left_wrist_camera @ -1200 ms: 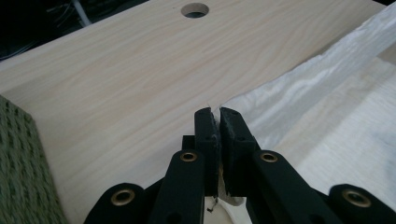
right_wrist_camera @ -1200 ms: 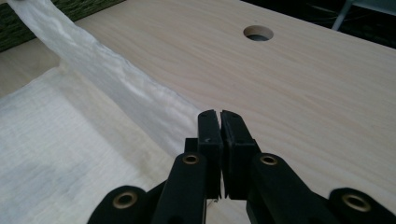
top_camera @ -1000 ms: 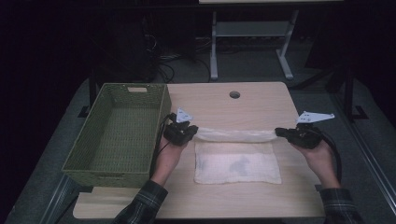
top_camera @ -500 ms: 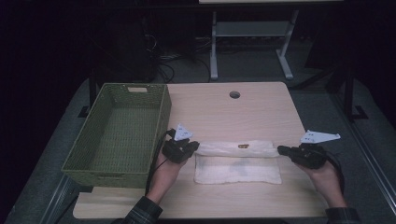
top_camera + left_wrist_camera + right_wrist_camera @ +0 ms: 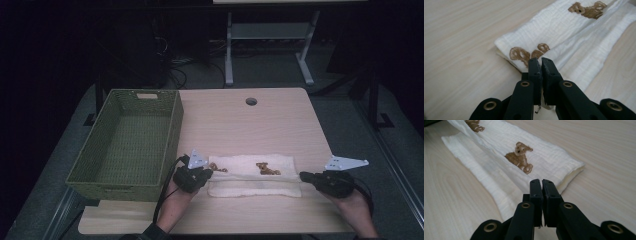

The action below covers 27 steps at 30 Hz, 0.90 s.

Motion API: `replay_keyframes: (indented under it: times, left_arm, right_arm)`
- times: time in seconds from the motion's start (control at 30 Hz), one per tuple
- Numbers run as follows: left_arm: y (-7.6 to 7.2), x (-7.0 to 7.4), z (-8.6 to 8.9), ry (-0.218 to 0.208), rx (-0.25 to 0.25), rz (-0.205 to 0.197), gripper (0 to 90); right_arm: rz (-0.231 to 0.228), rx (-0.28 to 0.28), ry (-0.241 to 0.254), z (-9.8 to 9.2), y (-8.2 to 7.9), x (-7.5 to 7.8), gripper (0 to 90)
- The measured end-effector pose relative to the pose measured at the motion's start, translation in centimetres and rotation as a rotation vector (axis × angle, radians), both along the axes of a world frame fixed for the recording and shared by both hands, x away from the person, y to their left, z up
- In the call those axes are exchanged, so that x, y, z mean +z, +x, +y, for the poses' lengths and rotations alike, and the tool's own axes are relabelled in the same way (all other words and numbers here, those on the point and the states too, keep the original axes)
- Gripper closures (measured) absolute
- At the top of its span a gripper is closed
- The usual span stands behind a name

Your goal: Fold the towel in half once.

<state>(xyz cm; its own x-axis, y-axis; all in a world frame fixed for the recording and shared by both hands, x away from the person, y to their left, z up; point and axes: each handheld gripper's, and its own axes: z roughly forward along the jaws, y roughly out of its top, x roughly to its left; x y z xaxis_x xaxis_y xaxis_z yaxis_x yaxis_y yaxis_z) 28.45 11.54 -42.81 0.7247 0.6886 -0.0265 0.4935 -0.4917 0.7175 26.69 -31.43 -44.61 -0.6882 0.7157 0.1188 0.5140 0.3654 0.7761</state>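
A: From the high view, where does the cloth [image 5: 252, 175] lie?
B: On the worktop [image 5: 240, 125], near its front edge, folded into a long band. The green basket [image 5: 127, 142] stands just left of it; the far half of the worktop is bare.
A: And the hands?
B: The left claw [image 5: 206, 172] sits at the cloth's left end, the right claw [image 5: 304, 176] at its right end, both forearms coming in from the near edge.
A: Left gripper view?
B: The left claw [image 5: 541, 61] is pressed together, pinching the cloth [image 5: 574, 37] at its folded edge beside a brown bear print [image 5: 520, 54].
A: Right gripper view?
B: The right claw [image 5: 541, 182] is pressed together on the cloth's [image 5: 506, 162] upper layer, near another bear print [image 5: 520, 157]; open wood lies on both sides.
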Motion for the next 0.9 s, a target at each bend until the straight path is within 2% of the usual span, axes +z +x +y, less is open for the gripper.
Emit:
replay_keyframes:
  times: [0.1, 0.2, 0.27, 0.3, 0.33, 0.4, 0.43, 0.47, 0.5, 0.57, 0.67, 0.73, 0.8, 0.9]
  left_arm:
    - [-0.5, -0.8, 0.0, 0.019, -0.018, 0.035, 86.0]
    - [-0.8, -1.3, 0.0, 0.032, -0.029, 0.049, 86.0]
    - [-1.1, -2.0, -0.1, 0.059, -0.047, 0.073, 85.8]
    - [-1.2, -2.1, -0.2, 0.054, -0.051, 0.089, 85.5]
    - [-1.2, -2.1, -0.2, 0.05, -0.056, 0.086, 84.7]
    - [-1.2, -2.0, -0.2, 0.043, -0.055, 0.082, 75.8]
    - [-1.1, -1.5, -0.1, 0.022, -0.05, 0.068, 72.5]
    - [-1.1, -1.5, -0.1, 0.022, -0.05, 0.068, 68.0]
    - [-0.9, -1.0, -0.1, 0.003, -0.043, 0.052, 63.3]
    - [-0.5, -0.5, -0.2, 0.002, -0.038, 0.036, 58.6]
    - [0.0, -0.2, -0.4, -0.005, -0.033, 0.022, 51.5]
    - [0.8, 0.1, -0.7, -0.001, -0.031, 0.003, 47.6]
    - [1.2, 0.2, -0.8, 0.004, -0.032, -0.005, 46.5]
    - [2.8, 0.3, -1.2, 0.011, -0.03, -0.017, 45.8]
  right_arm:
    - [0.015, 0.017, -0.007, 0.1, -0.6, -0.6, 86.8]
    - [0.026, 0.031, -0.015, 0.2, -0.9, -1.0, 86.8]
    - [0.042, 0.041, -0.031, 0.5, -1.3, -1.5, 86.2]
    - [0.041, 0.046, -0.038, 0.5, -1.3, -1.6, 85.8]
    - [0.044, 0.048, -0.044, 0.6, -1.4, -1.6, 83.8]
    - [0.034, 0.04, -0.042, 0.6, -1.5, -1.4, 69.9]
    - [0.027, 0.036, -0.038, 0.6, -1.5, -1.3, 67.9]
    - [0.027, 0.036, -0.038, 0.6, -1.5, -1.3, 67.9]
    - [0.011, 0.023, -0.017, 0.5, -1.3, -0.8, 62.1]
    - [-0.008, 0.011, -0.022, 0.5, -1.0, -0.4, 60.8]
    - [-0.007, -0.005, -0.026, 0.6, -0.5, -0.2, 57.9]
    - [-0.008, -0.027, -0.027, 0.7, 0.4, 0.0, 56.4]
    - [-0.007, -0.032, -0.026, 0.7, 0.6, 0.0, 56.4]
    - [-0.01, -0.045, -0.018, 0.8, 1.7, 0.1, 58.3]
